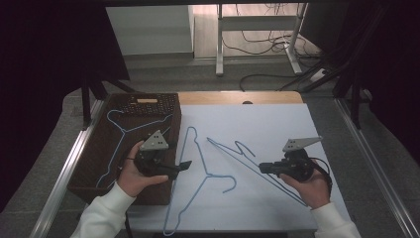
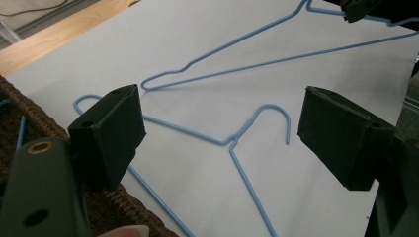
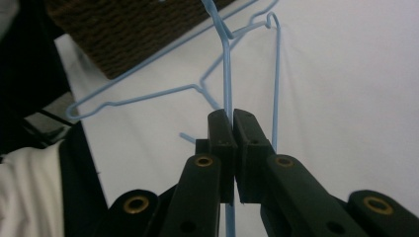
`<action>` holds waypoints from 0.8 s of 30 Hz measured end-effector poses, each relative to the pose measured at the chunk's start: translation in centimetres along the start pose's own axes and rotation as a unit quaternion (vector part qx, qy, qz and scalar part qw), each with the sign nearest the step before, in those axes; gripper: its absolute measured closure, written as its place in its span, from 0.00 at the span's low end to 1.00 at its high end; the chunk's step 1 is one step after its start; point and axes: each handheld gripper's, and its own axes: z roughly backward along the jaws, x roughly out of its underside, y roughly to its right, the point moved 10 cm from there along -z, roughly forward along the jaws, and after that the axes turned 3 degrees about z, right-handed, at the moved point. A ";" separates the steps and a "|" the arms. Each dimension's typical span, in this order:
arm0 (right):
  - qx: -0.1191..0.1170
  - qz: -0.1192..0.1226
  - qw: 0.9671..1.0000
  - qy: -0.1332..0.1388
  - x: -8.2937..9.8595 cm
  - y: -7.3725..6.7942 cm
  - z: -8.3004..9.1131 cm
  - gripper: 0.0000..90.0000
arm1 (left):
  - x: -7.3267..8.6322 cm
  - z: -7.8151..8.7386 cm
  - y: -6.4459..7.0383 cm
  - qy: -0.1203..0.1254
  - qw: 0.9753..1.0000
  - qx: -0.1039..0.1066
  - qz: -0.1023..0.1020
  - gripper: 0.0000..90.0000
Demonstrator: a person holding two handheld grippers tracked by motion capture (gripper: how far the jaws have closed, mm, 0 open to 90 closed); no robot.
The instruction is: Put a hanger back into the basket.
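right gripper (image 1: 261, 167) clamped on hanger wire (image 1: 257, 168), right of basket (image 1: 94, 163) | left gripper (image 1: 185, 164) jaws apart at basket edge | second hanger (image 1: 200, 168) between

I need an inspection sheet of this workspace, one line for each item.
Surface: white table top, wooden strip at its far edge.
Job's things: three blue wire hangers; right hanger clamped, middle hanger lying flat, basket hanger inside the wicker basket.
Clutter: nothing seen.
Grippers: right gripper shut on the right hanger's wire; left gripper open above the middle hanger.
Cables: loose cables on floor beyond the table.
Surroundings: metal frame legs, dark curtains at both sides.
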 end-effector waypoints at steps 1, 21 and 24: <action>-0.011 -0.003 1.000 0.002 0.0 -0.2 0.2 0.97 | 0.0 -0.1 0.0 -0.001 1.000 0.000 0.001 0.20; -0.091 -0.004 0.995 0.028 0.3 -2.0 2.0 0.97 | -0.8 -3.2 1.8 -0.021 0.999 0.031 -0.019 0.24; -0.095 -0.003 0.995 0.027 0.3 -2.1 1.9 0.97 | -1.1 -4.0 2.6 -0.029 0.998 0.041 -0.028 0.24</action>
